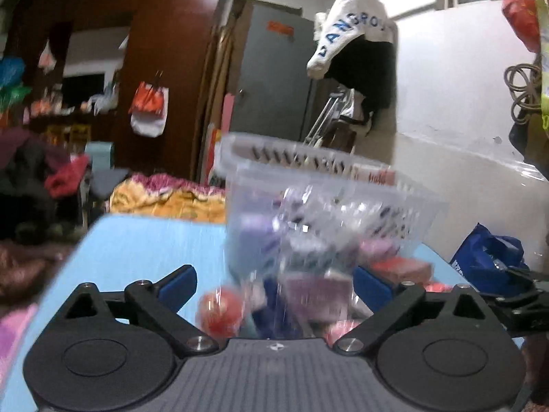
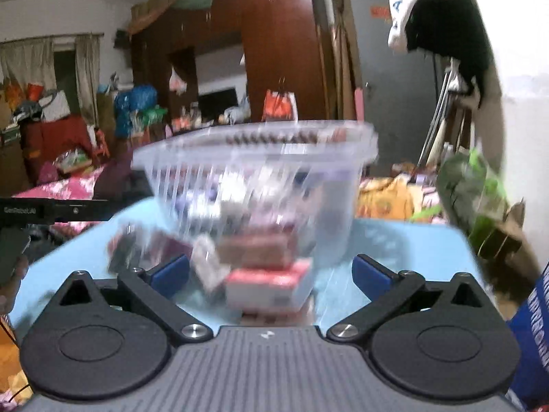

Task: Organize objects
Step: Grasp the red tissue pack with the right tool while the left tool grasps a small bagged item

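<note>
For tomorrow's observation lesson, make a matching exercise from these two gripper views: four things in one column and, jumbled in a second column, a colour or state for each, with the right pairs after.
Things:
1. table
2. basket
3. lollipop
4. right gripper

Colour or state:
A. red and round, lying near the left gripper
B. jaws wide open, gripping nothing
C. light blue
D. clear plastic with slotted sides, small packets inside

Pairs: 1-C, 2-D, 3-A, 4-B
</note>
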